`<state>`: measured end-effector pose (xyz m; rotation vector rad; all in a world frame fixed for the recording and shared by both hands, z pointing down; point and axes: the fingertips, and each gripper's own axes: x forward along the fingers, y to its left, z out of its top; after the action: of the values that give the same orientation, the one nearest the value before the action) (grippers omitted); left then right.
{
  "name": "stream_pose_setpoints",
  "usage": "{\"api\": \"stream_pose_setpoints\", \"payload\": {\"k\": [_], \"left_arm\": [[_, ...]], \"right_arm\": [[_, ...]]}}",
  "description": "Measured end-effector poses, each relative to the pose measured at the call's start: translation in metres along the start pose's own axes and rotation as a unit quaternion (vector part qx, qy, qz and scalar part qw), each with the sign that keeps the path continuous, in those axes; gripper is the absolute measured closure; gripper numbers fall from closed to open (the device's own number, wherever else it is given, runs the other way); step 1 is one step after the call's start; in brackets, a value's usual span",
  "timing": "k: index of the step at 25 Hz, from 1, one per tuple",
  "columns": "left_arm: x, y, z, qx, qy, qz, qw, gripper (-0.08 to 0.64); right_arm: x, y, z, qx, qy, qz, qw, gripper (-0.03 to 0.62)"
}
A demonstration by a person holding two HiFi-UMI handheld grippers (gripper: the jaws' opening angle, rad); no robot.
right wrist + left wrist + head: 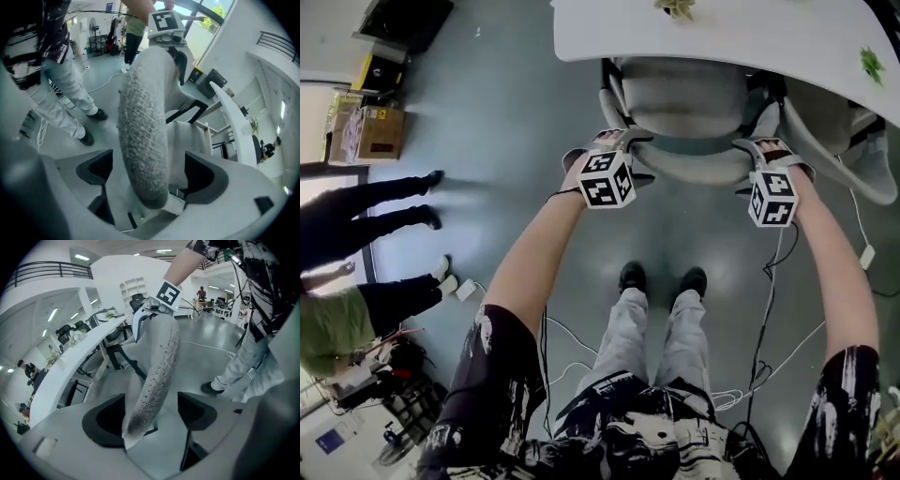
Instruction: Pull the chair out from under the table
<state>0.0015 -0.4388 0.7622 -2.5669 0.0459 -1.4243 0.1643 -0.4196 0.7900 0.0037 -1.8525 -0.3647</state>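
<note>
Left gripper (150, 414) has its jaws spread, with the top of the backrest (157, 366) running up between them. The padding lies close against one jaw and leaves a clear gap at the other. Right gripper (147, 177) is spread as well, astride the same backrest near its other end, with a sliver of space on either side of the padding. Neither one is pinching anything. Seen from above, the two sit at the backrest's left and right corners, pointing steeply down, with the person's forearms stretched out to them.

The chair (684, 103) is tucked in. The front of its seat goes under the edge of the white table (741, 42), and the backrest faces the person. A second chair (853, 155) sits to the right, partly under the same table. On the tabletop are what look like small green plants (678, 7), though they are too small to be sure.

The person's black shoes (631, 277) stand on the grey floor (516, 112) a little behind the chair, and cables (769, 309) trail beside them. Off to the left are bystanders' legs (375, 202) and a cardboard box (366, 131).
</note>
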Motion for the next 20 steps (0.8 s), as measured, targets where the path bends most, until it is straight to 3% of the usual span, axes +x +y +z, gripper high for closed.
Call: {"api": "stream_pose_setpoints", "payload": {"k": [2,3,4,5,6,11,20], "left_arm": [[0.01,-0.004,-0.005,0.013,0.007,-0.003,0.9999,0.254],[0.014,-0.004,-0.006,0.019,0.01,0.0,0.9998,0.274],[0.016,-0.003,-0.007,0.026,0.013,0.006,0.9996,0.286],[0.018,0.0,-0.007,0.035,0.017,0.014,0.9991,0.32],[0.02,0.002,-0.007,0.048,0.023,0.019,0.9984,0.371],[0.022,-0.001,-0.009,0.126,0.058,0.006,0.9903,0.449],[0.021,-0.015,-0.01,0.135,0.072,0.001,0.9882,0.463]], "right_arm": [[0.01,0.003,0.004,-0.031,-0.004,-0.002,1.0,0.152],[0.013,0.003,0.006,-0.045,-0.008,-0.01,0.999,0.22],[0.014,0.001,0.007,-0.055,-0.013,-0.018,0.998,0.377],[0.015,0.0,0.008,-0.063,-0.017,-0.019,0.998,0.445],[0.015,0.0,0.008,-0.068,-0.02,-0.014,0.997,0.472],[0.016,0.005,0.007,-0.071,-0.021,0.018,0.997,0.509],[0.014,0.018,0.014,-0.037,-0.017,0.024,0.999,0.526]]}}
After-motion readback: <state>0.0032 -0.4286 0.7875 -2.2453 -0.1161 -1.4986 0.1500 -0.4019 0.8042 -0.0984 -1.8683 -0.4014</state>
